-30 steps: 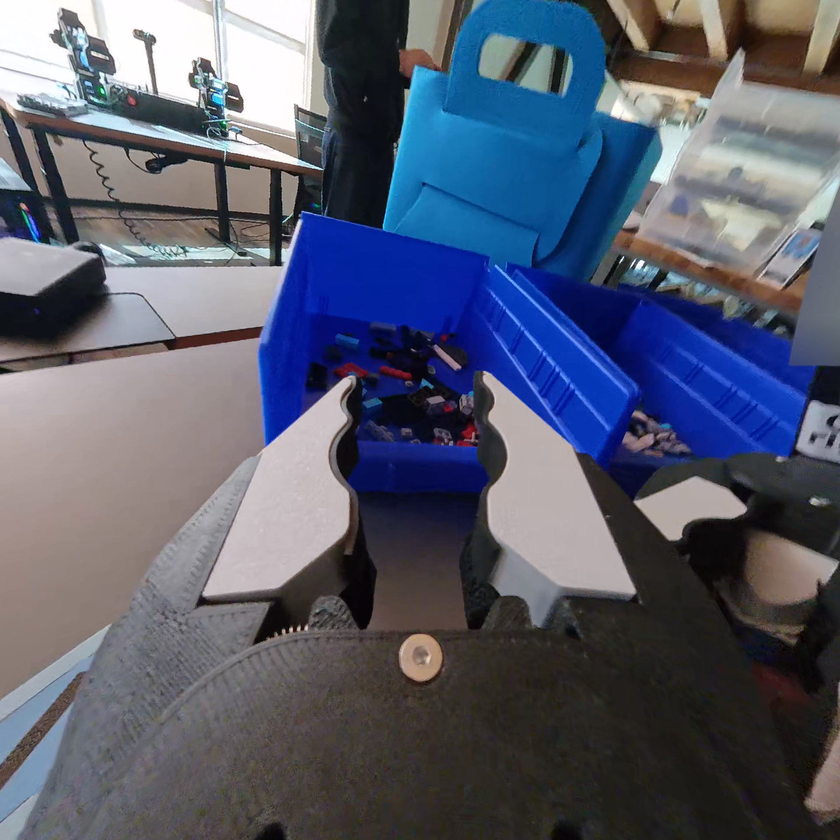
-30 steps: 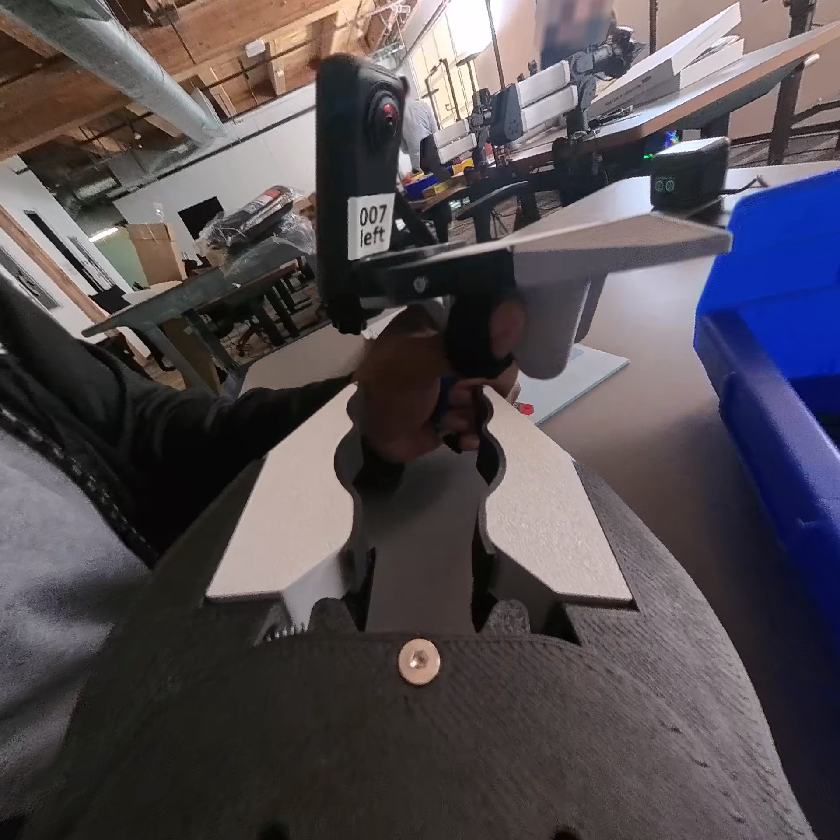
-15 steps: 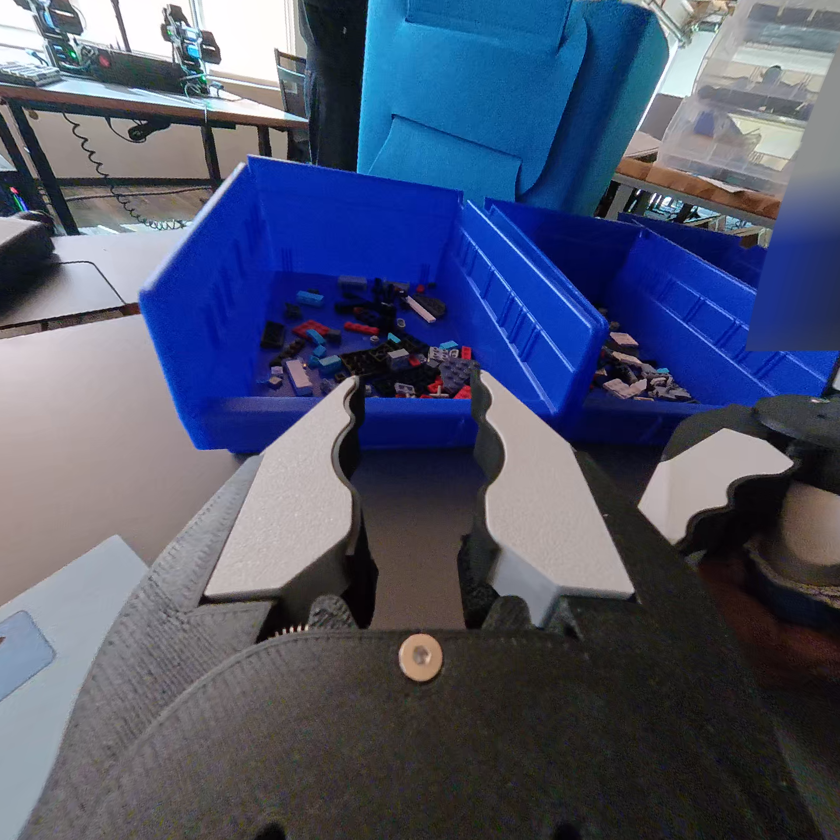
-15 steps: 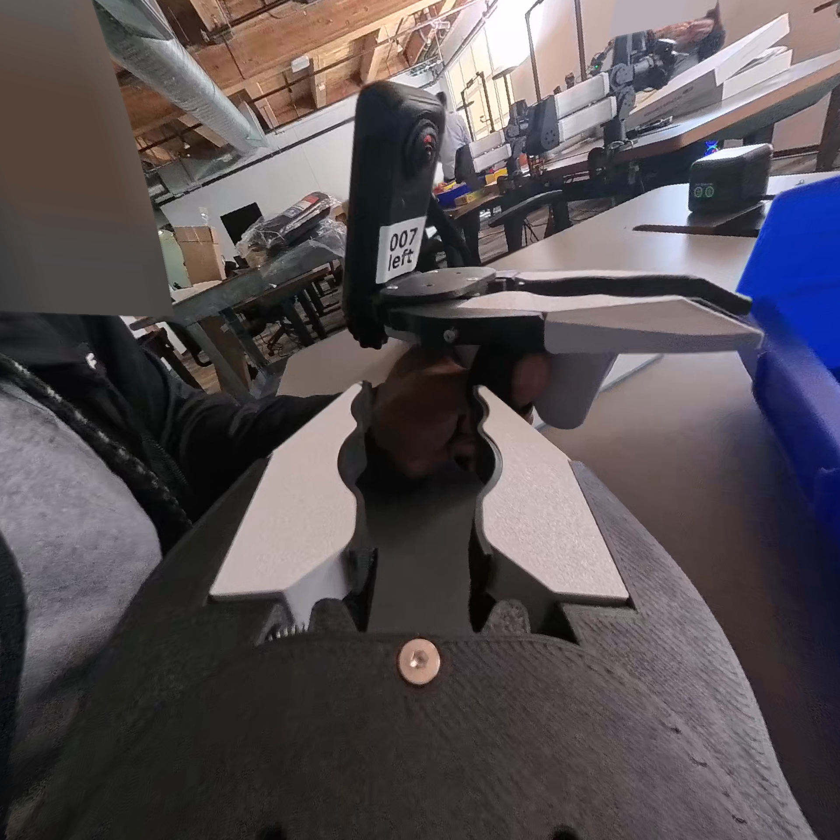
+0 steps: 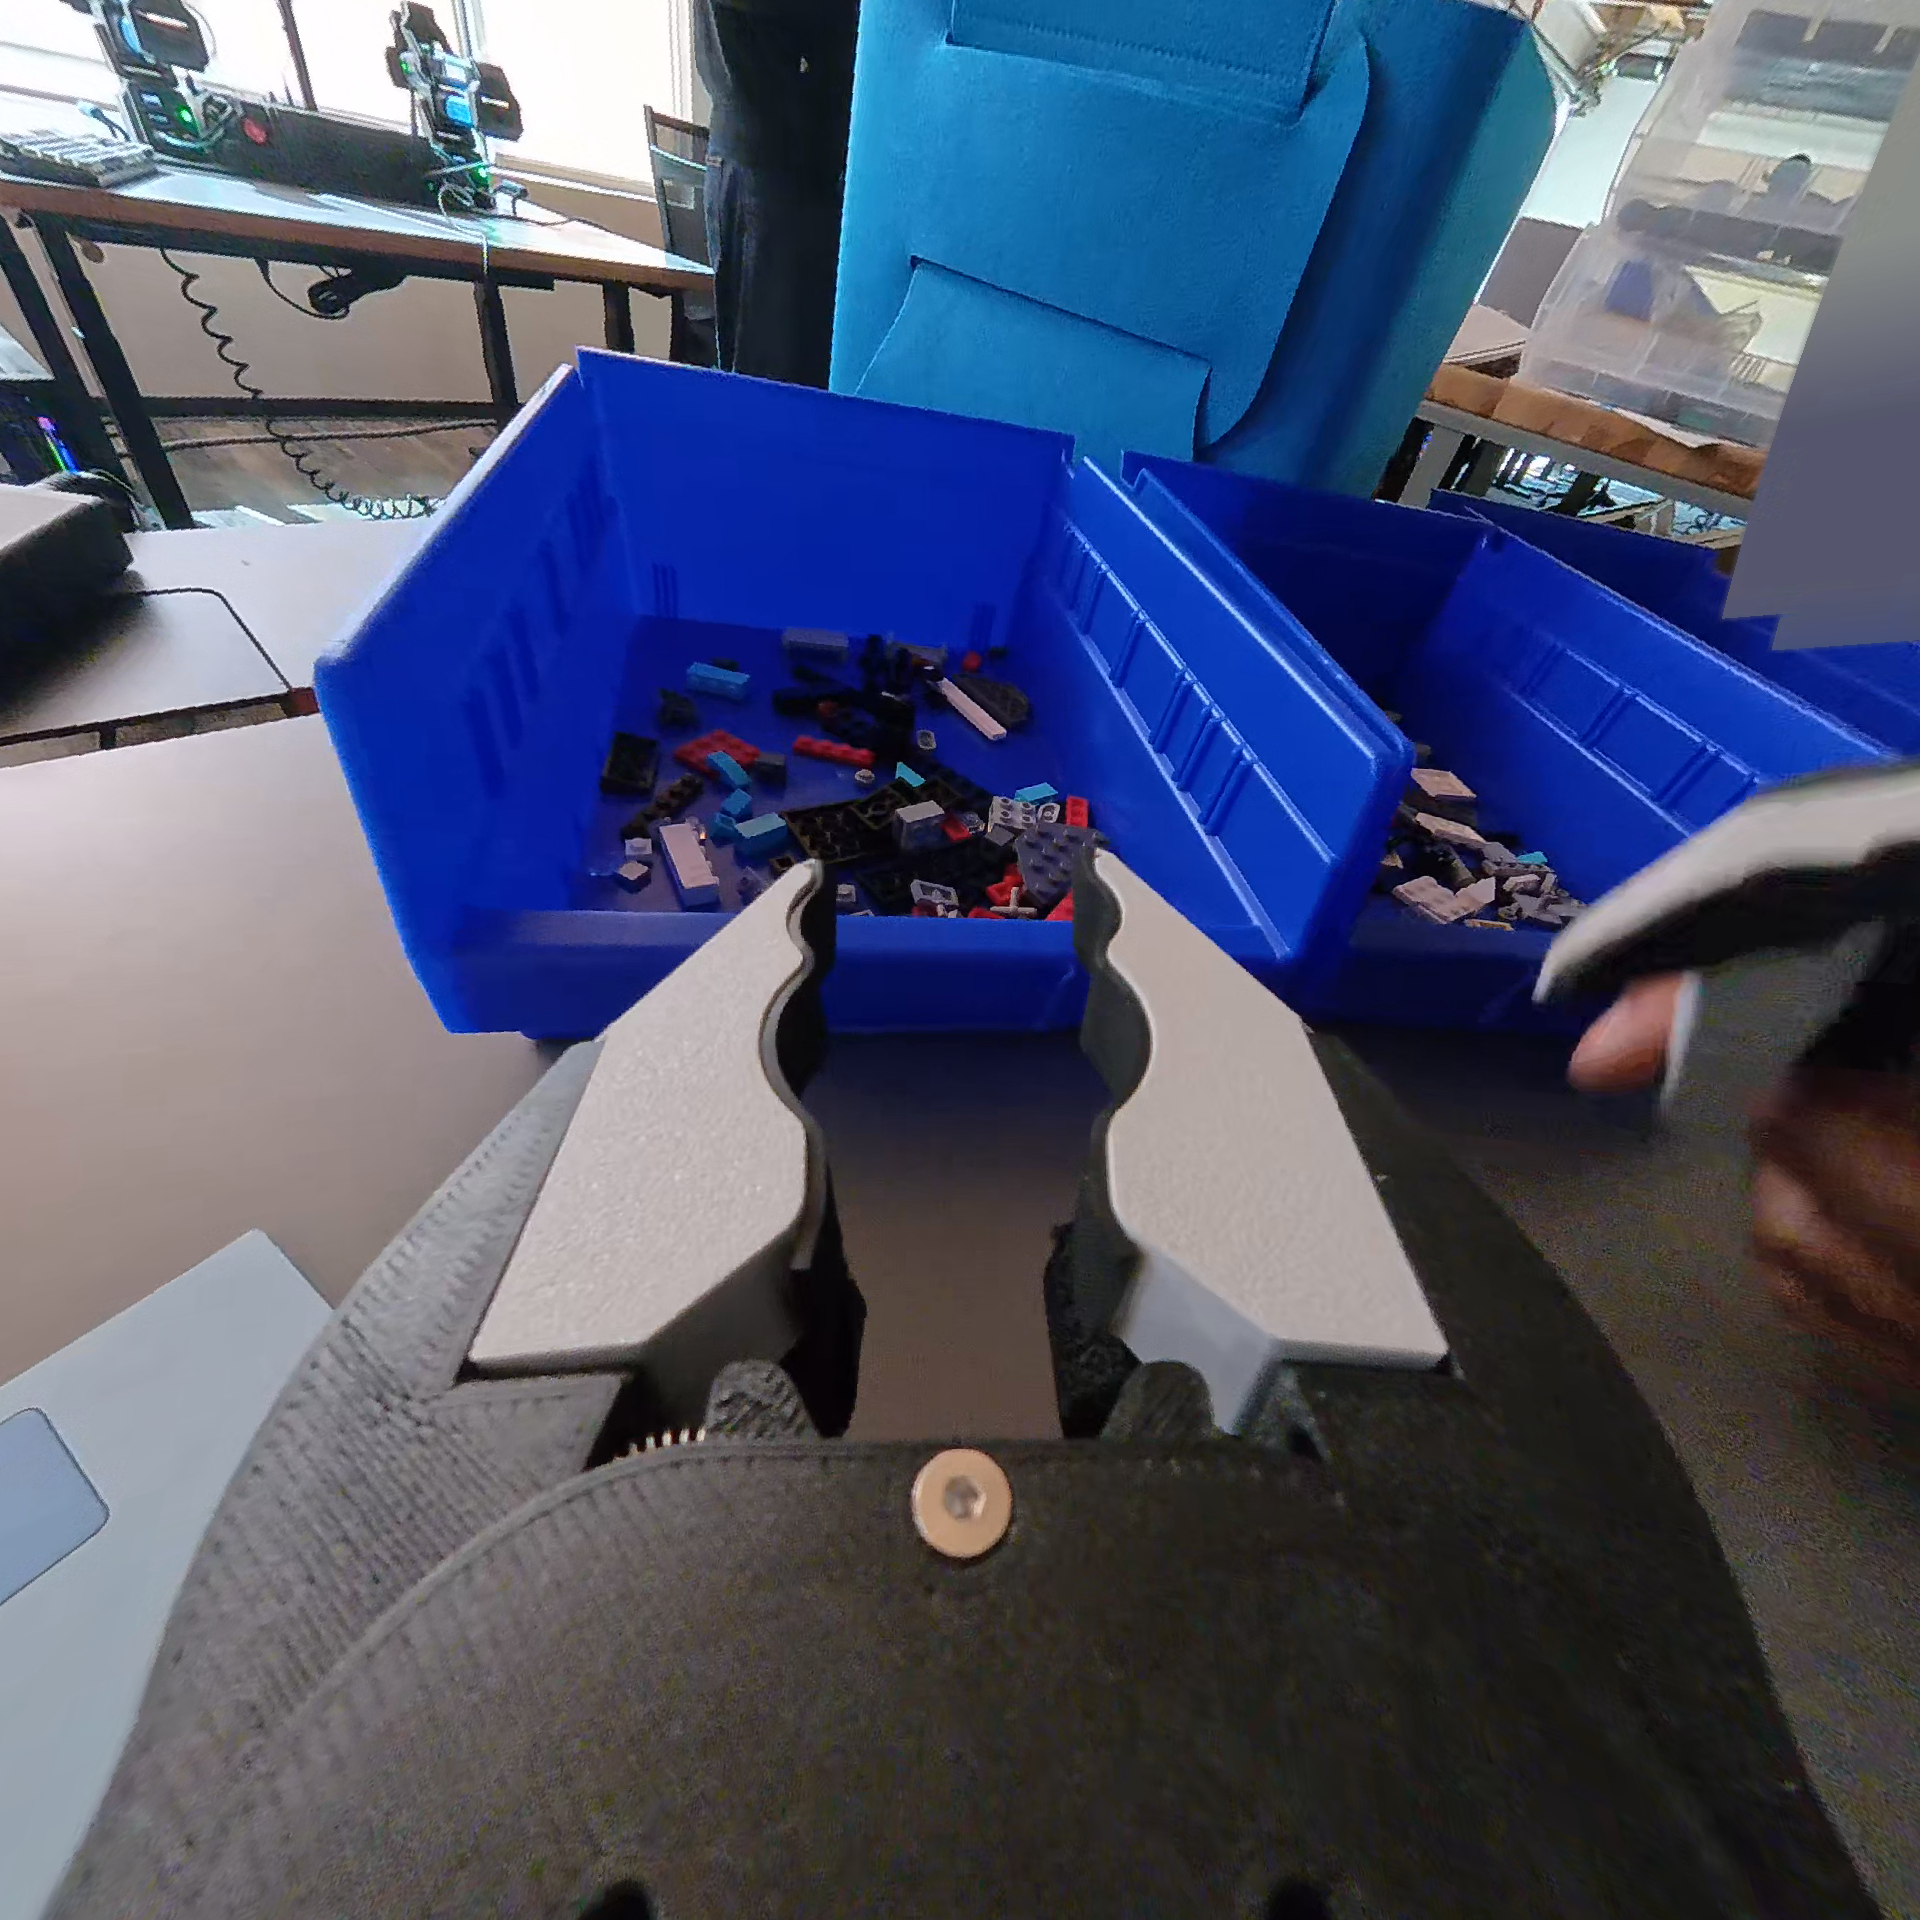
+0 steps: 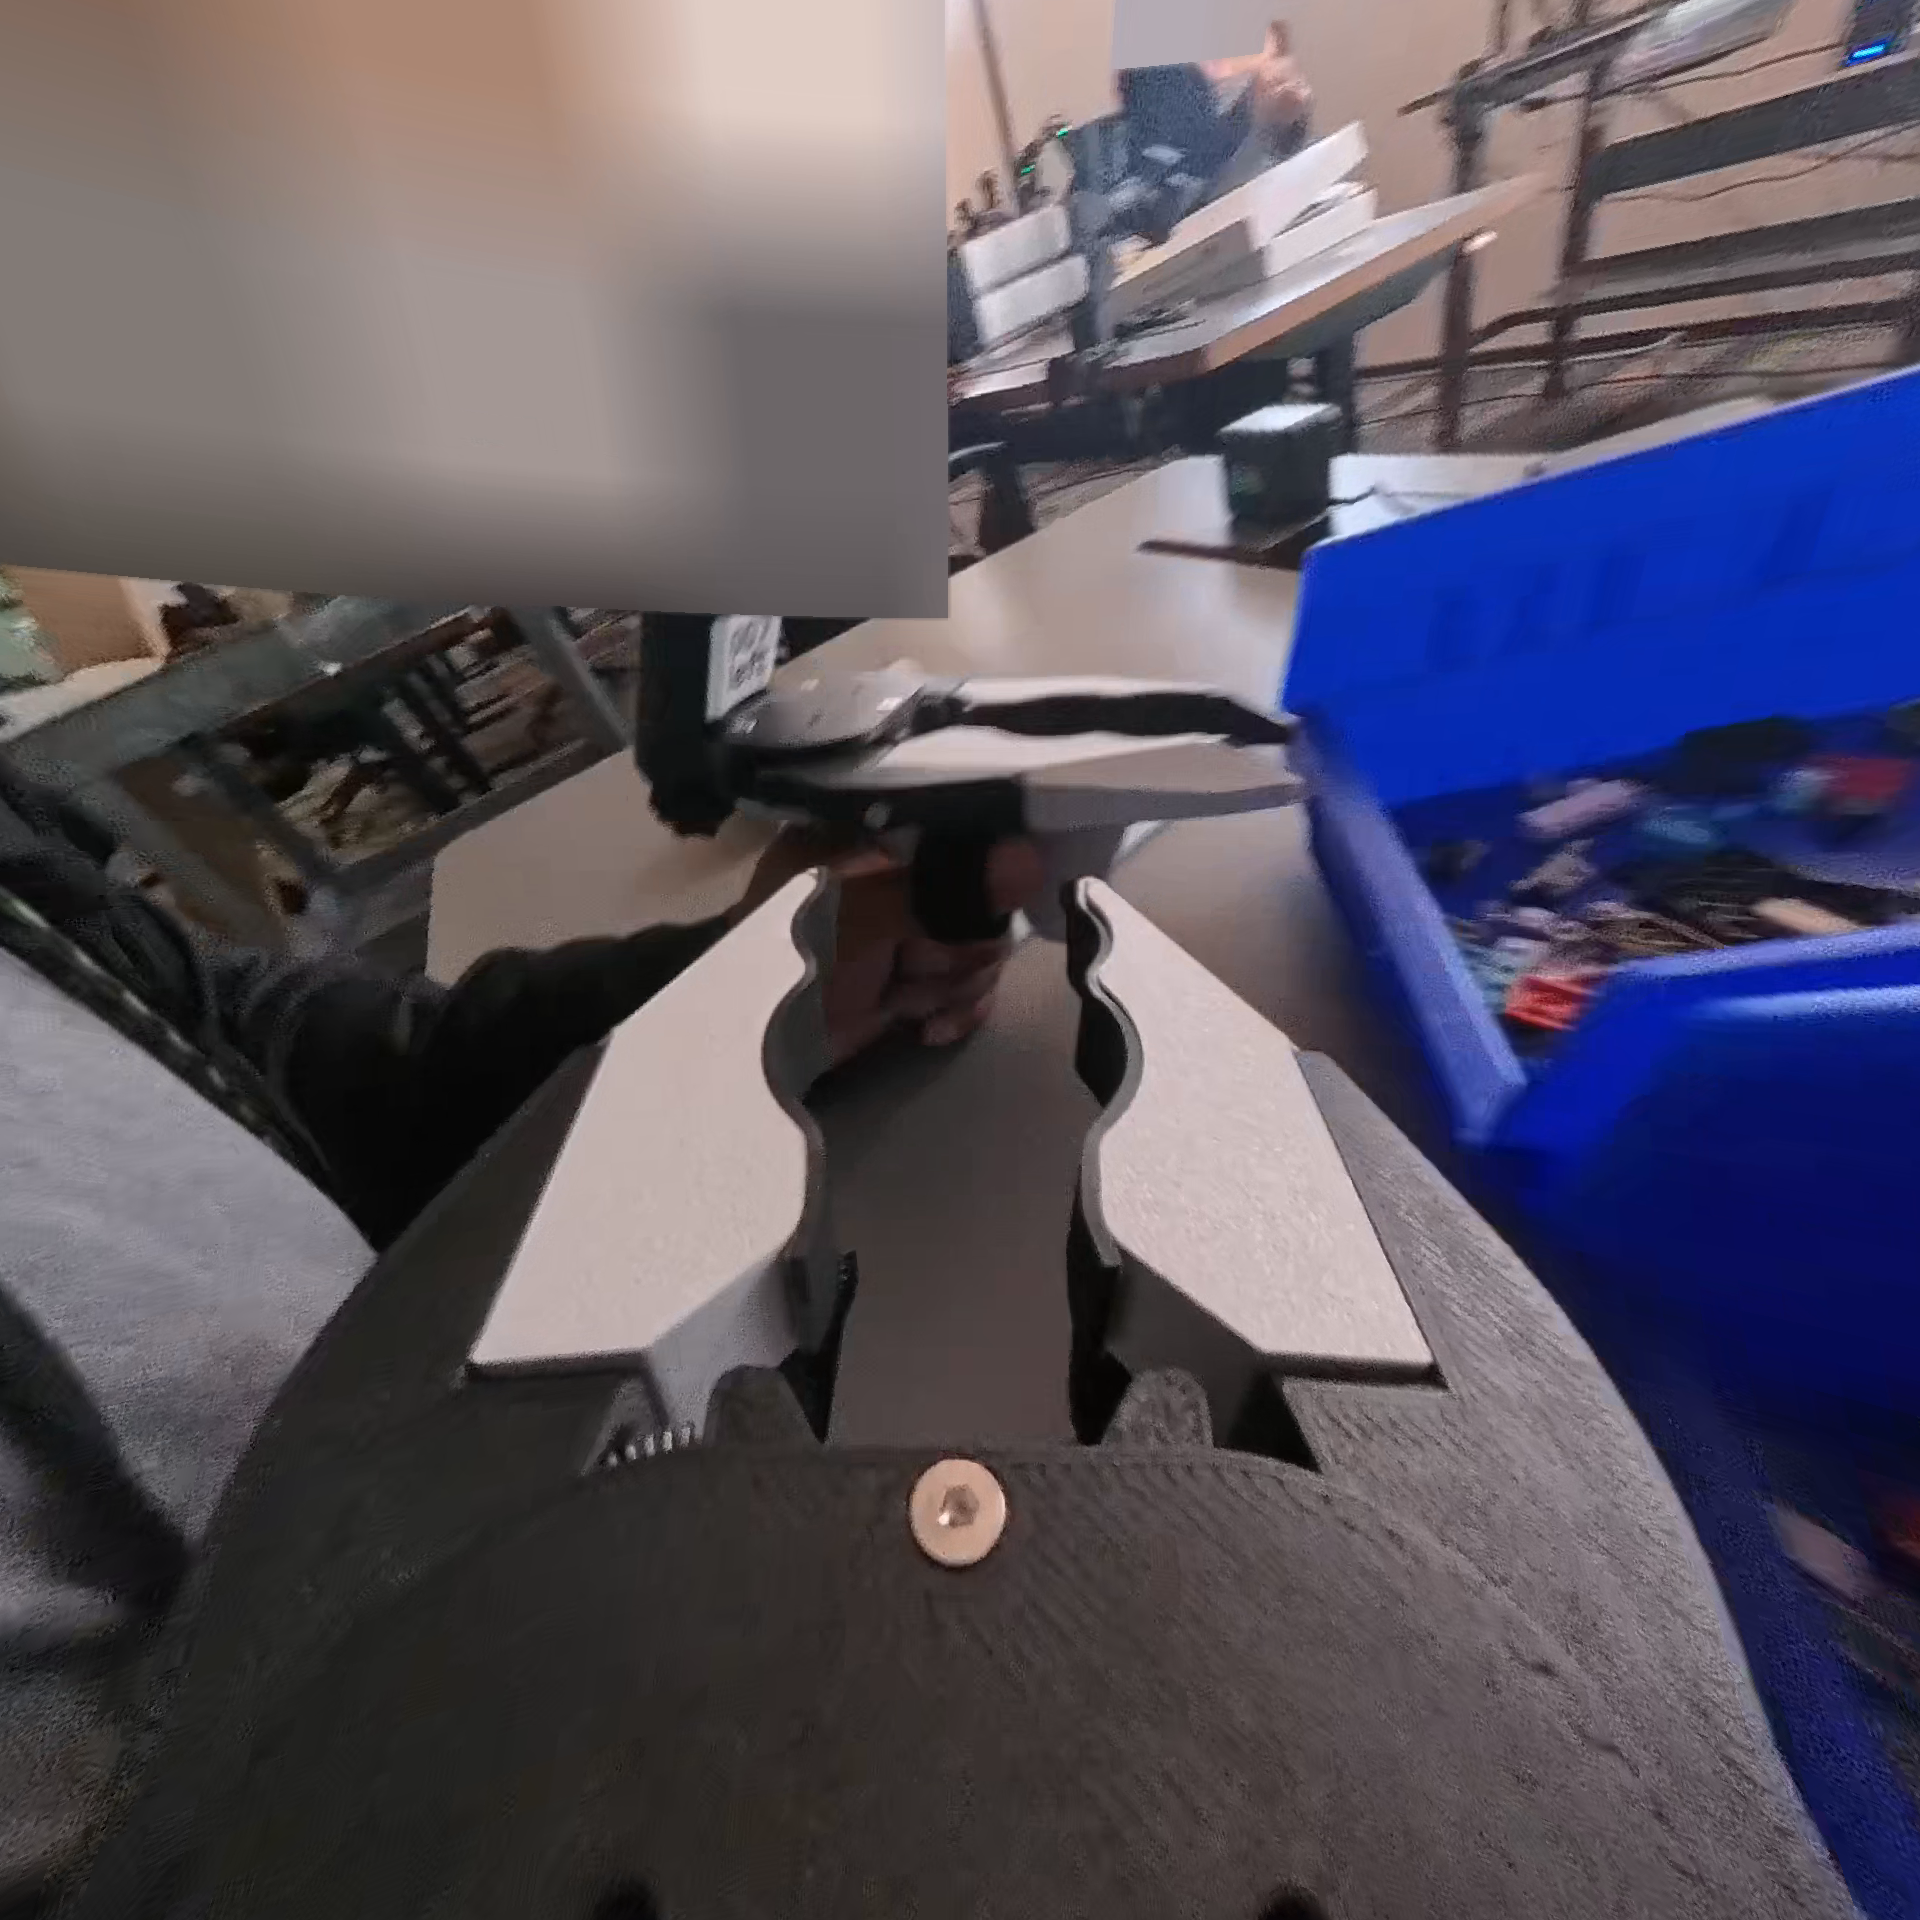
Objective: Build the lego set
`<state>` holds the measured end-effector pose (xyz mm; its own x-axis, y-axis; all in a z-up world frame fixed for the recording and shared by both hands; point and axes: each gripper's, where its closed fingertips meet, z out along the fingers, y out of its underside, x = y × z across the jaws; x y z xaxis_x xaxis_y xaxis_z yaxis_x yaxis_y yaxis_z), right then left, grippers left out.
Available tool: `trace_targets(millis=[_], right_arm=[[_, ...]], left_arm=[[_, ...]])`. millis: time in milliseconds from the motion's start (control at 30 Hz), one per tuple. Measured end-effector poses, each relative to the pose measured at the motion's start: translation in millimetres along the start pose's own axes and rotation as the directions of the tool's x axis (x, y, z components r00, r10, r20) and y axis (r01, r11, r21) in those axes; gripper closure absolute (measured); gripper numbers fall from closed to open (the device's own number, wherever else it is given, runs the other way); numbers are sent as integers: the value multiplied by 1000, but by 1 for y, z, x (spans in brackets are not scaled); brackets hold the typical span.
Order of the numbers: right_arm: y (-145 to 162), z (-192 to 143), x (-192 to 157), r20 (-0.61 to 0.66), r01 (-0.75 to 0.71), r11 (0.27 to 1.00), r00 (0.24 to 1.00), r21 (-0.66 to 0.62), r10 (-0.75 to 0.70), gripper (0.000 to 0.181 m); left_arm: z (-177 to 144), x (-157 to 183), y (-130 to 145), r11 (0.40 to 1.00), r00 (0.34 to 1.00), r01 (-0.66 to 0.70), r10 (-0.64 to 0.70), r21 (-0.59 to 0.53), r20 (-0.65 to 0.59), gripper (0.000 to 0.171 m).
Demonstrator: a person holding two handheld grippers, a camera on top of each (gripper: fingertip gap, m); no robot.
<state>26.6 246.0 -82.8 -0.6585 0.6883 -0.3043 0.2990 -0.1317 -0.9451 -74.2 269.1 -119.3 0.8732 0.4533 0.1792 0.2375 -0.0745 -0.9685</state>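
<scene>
A blue bin (image 5: 499, 727) stands on the dark table and holds several loose lego pieces (image 5: 862, 800) in black, red, light blue and grey. My left gripper (image 5: 948, 883) is open and empty, just in front of this bin's low front lip. A second blue bin (image 5: 1621, 727) to its right holds several grey pieces (image 5: 1465, 862). My right gripper (image 6: 948, 894) is open and empty above the table, pointing at the hand that holds the left gripper (image 6: 997, 748). The right gripper also shows blurred at the right edge of the left wrist view (image 5: 1704, 883).
A large light-blue felt bag (image 5: 1143, 208) stands behind the bins. A pale grey flat board (image 5: 135, 1434) lies at the near left. A blue bin (image 6: 1621, 831) fills the right of the right wrist view. Desks with equipment (image 5: 312, 156) stand farther back.
My left gripper has tilted down and moved closer to the left bin. My right gripper has swung right, bringing the blue bin with pieces into its view. Both stay open.
</scene>
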Motion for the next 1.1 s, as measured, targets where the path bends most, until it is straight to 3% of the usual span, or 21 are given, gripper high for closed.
trace_targets(millis=[100,167,267,333,467,567,667,867,1100], right_arm=[[-47,-47,12,-69,-46,998,996,52,50,132],[-82,-86,26,-154,41,998,988,46,-34,136],[-109,-144,94,-398,195,961,880,-196,-260,142],[-91,-173,153,-470,103,889,818,-447,-331,145],[-18,-186,211,-391,-127,651,877,-748,-278,149],[20,-189,228,-306,-147,441,899,-885,-313,151],[40,-190,236,-244,-146,305,919,-941,-311,152],[61,-194,244,-196,-147,177,932,-973,-304,149],[65,-188,246,-163,-124,143,938,-982,-306,146]], left_arm=[[-3,5,-1,1000,1000,-9,9,10,-18,127],[-5,9,0,1000,999,2,-2,10,-41,127],[-8,13,1,1000,997,6,-6,5,-73,127],[-9,17,2,1000,996,10,-10,3,-88,128],[-15,31,-2,1000,993,2,-1,15,-122,128],[-18,38,-3,1000,991,-16,18,18,-134,129],[-16,41,0,1000,989,-20,21,6,-146,129],[-14,46,3,1000,985,0,-2,-11,-172,129],[-12,48,7,1000,983,9,-14,-24,-180,129]])
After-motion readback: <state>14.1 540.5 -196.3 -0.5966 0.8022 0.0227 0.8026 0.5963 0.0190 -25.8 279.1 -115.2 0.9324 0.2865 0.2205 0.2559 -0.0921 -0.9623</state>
